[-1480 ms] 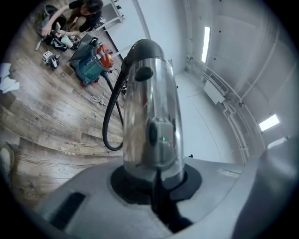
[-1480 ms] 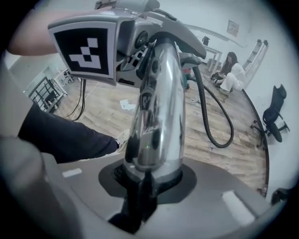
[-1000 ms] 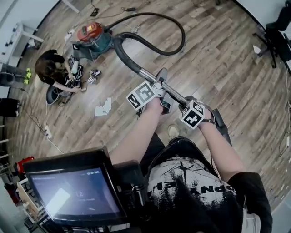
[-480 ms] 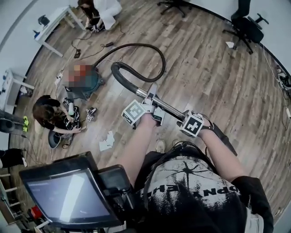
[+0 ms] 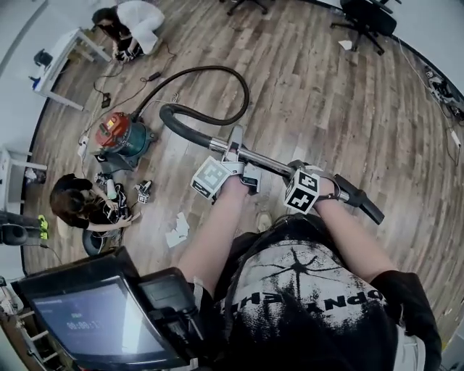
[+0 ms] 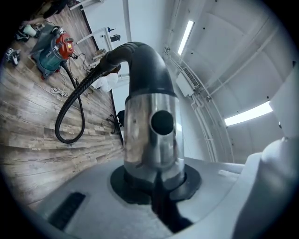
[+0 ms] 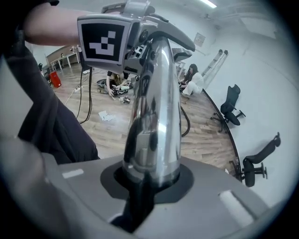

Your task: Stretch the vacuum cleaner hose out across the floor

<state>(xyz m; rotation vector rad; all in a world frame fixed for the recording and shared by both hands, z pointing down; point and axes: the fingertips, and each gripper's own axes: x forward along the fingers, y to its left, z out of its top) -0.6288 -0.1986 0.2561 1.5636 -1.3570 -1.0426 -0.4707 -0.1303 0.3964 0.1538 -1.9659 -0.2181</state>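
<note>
A red and teal vacuum cleaner point(image 5: 119, 134) stands on the wood floor at the left. Its black hose point(image 5: 217, 72) loops away from the body, curls back and ends in a curved black handle point(image 5: 177, 116). From the handle a chrome wand point(image 5: 268, 163) runs right to a black end piece point(image 5: 362, 204). My left gripper point(image 5: 235, 156) is shut on the wand just past the handle; in the left gripper view the tube point(image 6: 154, 140) fills the jaws. My right gripper point(image 5: 301, 174) is shut on the same wand further right, with the tube point(image 7: 152, 135) pinched between its jaws.
One person point(image 5: 76, 203) crouches on the floor left of the vacuum among small items; another point(image 5: 134, 18) kneels at the top by a white table point(image 5: 61, 54). Office chairs point(image 5: 366, 18) stand top right. Paper scraps point(image 5: 176, 232) lie near my feet. A screen point(image 5: 87, 319) sits bottom left.
Both grippers have kept hold of the wand and lifted it a little. The wand now lies flatter across the view, and the vacuum and hose loop appear further left.
</note>
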